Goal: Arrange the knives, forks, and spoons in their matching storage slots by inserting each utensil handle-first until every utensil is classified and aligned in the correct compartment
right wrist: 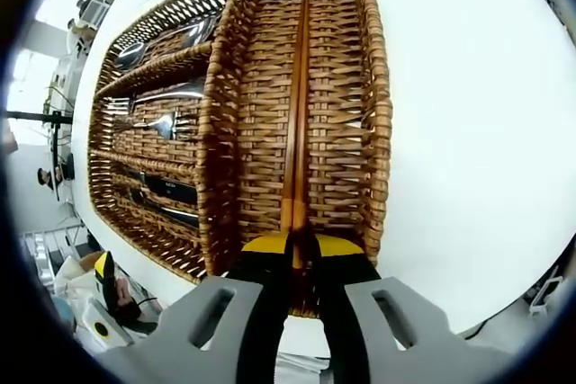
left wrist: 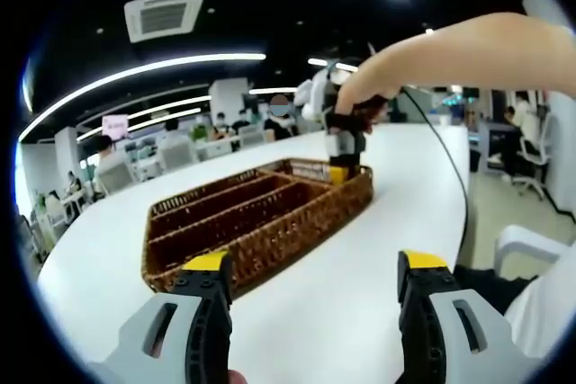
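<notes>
A brown wicker tray sits on the white table. My left gripper hovers open in front of its near end, nothing between the jaws. At the tray's far end a hand holds my right gripper. Seen from above, my right gripper is shut on the end of a pair of brown wooden chopsticks that lie along the long compartment. The side slots of the tray hold spoons, forks and dark-handled knives.
Bare white tabletop surrounds the tray. A black cable runs along the table's right edge. White chairs stand to the right. Desks and seated people fill the room behind.
</notes>
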Motion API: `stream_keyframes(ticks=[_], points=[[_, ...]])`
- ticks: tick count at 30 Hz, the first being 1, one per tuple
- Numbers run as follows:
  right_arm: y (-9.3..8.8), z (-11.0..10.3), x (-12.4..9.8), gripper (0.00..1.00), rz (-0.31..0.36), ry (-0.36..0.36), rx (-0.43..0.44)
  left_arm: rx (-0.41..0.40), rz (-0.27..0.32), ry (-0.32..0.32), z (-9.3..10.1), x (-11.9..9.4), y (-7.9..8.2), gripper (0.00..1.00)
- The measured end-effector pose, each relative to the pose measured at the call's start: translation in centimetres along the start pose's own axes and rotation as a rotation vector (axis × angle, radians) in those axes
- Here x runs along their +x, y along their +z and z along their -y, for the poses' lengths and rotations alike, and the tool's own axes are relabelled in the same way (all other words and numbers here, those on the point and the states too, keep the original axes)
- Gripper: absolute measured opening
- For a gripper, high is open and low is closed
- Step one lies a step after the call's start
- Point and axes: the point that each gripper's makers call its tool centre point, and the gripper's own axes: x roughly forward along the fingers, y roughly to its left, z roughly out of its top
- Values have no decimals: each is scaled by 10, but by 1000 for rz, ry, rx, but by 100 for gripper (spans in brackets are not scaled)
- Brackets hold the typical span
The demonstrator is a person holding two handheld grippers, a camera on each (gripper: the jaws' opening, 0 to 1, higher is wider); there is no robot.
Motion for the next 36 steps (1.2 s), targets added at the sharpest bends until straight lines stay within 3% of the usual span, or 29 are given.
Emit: stream_keyframes(ticks=[8, 12, 15, 36], points=[[17, -2, -7, 11, 78, 1, -9, 2, 1, 0, 1, 0, -1, 75], [17, -7, -5, 11, 119, 1, -7, 2, 2, 1, 0, 0, 0, 75], [13, -10, -1, 12, 114, -3, -8, 2, 1, 0, 0, 0, 0, 75], [35, -7, 5, 12, 140, -60, -29, 1, 0, -1, -2, 1, 1, 75]])
